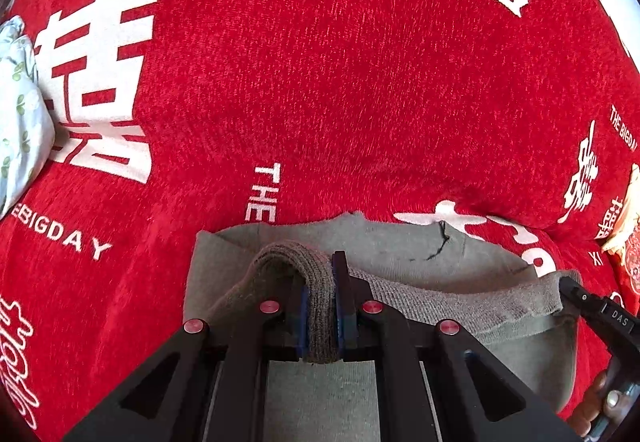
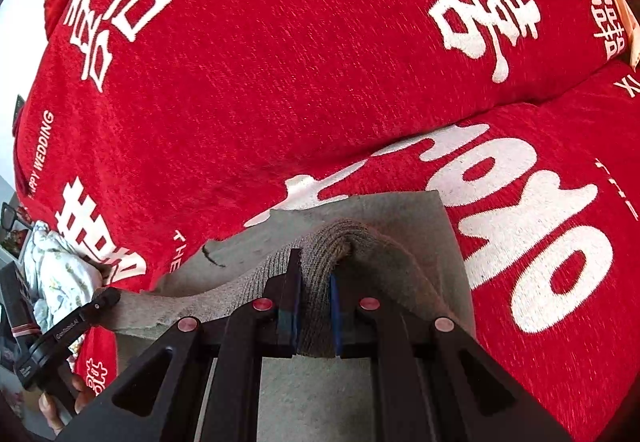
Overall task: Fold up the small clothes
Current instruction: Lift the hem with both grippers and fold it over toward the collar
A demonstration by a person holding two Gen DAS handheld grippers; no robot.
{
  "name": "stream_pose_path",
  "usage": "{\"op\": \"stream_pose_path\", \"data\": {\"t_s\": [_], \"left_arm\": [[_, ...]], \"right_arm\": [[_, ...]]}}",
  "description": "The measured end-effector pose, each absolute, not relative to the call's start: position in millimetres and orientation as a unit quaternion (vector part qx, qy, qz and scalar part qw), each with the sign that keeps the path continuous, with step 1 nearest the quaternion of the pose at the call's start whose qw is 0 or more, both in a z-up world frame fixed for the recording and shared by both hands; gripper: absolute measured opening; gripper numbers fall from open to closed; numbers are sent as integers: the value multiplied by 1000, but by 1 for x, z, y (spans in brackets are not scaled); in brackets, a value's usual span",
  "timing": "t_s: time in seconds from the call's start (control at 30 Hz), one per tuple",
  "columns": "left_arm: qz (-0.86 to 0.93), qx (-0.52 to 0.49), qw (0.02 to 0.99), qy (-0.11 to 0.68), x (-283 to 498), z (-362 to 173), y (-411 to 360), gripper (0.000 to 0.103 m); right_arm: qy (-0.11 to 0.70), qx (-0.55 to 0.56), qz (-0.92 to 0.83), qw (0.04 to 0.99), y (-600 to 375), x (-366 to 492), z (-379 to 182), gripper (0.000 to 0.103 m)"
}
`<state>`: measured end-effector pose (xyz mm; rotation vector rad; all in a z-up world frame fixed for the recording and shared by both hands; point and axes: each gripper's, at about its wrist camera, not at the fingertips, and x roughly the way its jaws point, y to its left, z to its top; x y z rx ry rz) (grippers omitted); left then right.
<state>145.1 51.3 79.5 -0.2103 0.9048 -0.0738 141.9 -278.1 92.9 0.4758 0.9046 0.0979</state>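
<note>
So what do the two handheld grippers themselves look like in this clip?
Both are matte black. The left gripper and right gripper each have angular linkage arms with triangular cut-outs, round red pivot caps and blue pads inside the fingers. Seen from the other camera, each shows small white lettering on its side. No cables are visible, and no sleeve shows; only fingertips appear at the handles.

The grey garment (image 1: 400, 254) runs under both grippers and off the lower edge of each view, its full shape hidden. A pale floral cloth (image 1: 20, 113) is cut by the left border. A hand (image 1: 596, 410) shows only its fingertips at the corner.
</note>
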Motion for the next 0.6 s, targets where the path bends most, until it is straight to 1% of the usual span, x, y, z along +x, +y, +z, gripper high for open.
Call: {"op": "stream_pose_path", "data": {"t_s": [0.23, 0.6], "left_arm": [[-29, -97, 889, 447, 167, 70, 48, 11], [-15, -93, 870, 484, 196, 32, 47, 11]], "right_arm": [[442, 227, 40, 867, -278, 162, 83, 13], [467, 224, 25, 855, -276, 184, 51, 13]]}}
